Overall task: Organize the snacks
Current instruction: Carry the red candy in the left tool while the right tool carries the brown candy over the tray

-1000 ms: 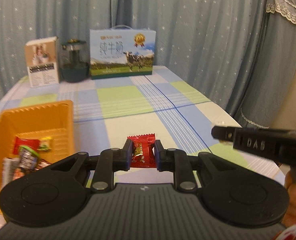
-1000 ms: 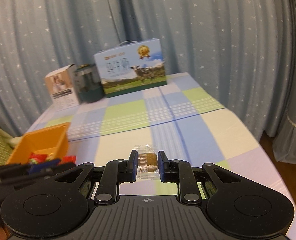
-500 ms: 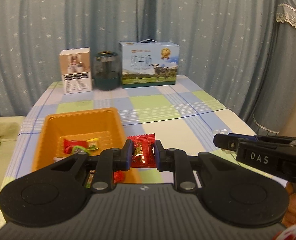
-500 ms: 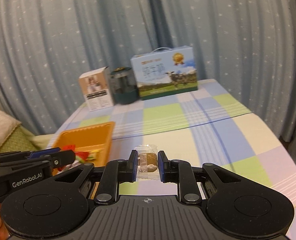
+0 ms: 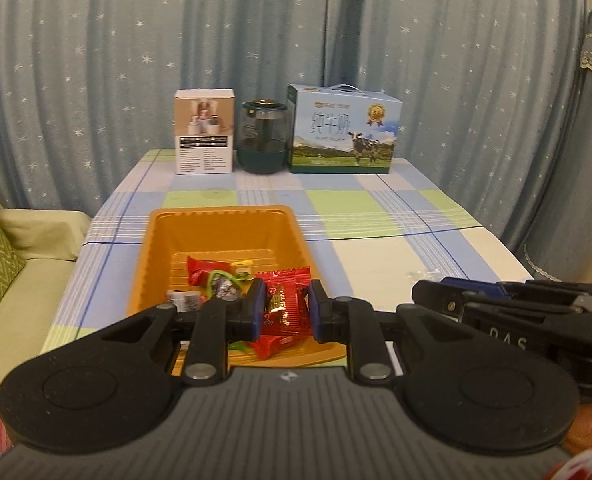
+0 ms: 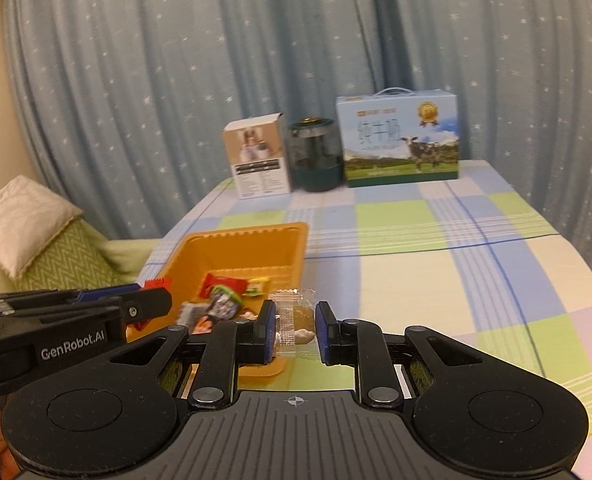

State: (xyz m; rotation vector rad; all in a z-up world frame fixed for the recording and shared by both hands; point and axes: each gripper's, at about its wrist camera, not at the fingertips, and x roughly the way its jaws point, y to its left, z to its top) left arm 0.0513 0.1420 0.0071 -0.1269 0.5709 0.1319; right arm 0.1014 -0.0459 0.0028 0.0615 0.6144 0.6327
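Note:
An orange tray (image 5: 220,232) sits on the checked tablecloth and holds several wrapped snacks (image 5: 216,278). My left gripper (image 5: 283,308) is shut on a red candy packet (image 5: 286,300), held over the tray's near end. My right gripper (image 6: 295,326) is shut on a clear-wrapped snack with brown pieces (image 6: 296,318), just off the tray's (image 6: 248,248) near right corner. In the left wrist view the right gripper (image 5: 456,300) shows as a black body at the right. In the right wrist view the left gripper (image 6: 152,304) reaches in from the left over the tray.
At the table's far edge stand a white box (image 5: 204,142), a dark green jar (image 5: 262,142) and a blue milk carton box (image 5: 344,134). Starred curtains hang behind. A green sofa with cushions (image 6: 36,240) lies left of the table. A small clear wrapper (image 5: 422,274) lies on the cloth.
Both grippers have swung left and risen a little with their snacks still held. The orange tray has moved from the left edge of each view to under the grippers.

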